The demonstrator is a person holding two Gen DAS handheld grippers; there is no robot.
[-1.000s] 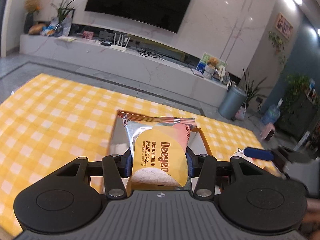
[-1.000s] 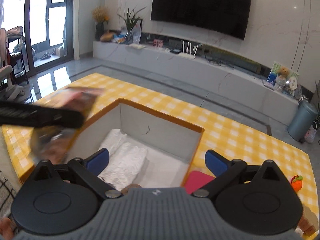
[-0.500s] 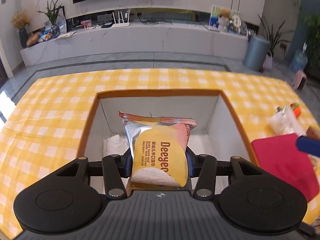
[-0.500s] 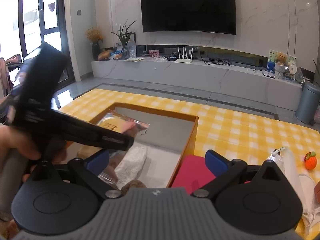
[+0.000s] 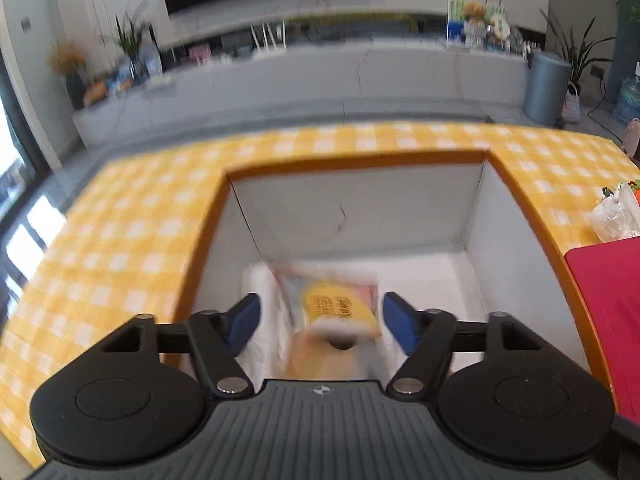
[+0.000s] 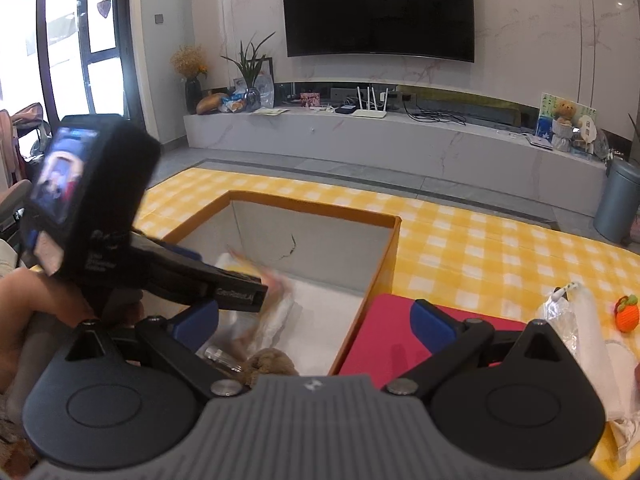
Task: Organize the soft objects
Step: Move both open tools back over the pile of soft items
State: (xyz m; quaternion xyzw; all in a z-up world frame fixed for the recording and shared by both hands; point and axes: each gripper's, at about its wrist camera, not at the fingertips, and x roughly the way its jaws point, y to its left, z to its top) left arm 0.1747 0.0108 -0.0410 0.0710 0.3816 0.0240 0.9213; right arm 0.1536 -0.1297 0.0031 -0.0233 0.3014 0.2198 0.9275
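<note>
In the left wrist view we see, at the left of the frame, the yellow checked tablecloth (image 5: 120, 216), and at the centre the open box (image 5: 520, 204) with its orange rim and white walls. Low in the middle, the left gripper (image 5: 320, 316) has its jaws opening, both blue pads clear of the yellow wet-wipe packet (image 5: 340, 308), which shows blurred between them inside the box, over something white on the box floor. At the right edge lies a red cloth (image 5: 604, 296).

In the right wrist view we see the left gripper at the left of the frame, reaching into the box. The right gripper (image 6: 316, 320), lower centre, has its jaws wide apart and empty. At the right sit a clear plastic bag (image 6: 568, 320) and a small orange toy (image 6: 626, 314).
</note>
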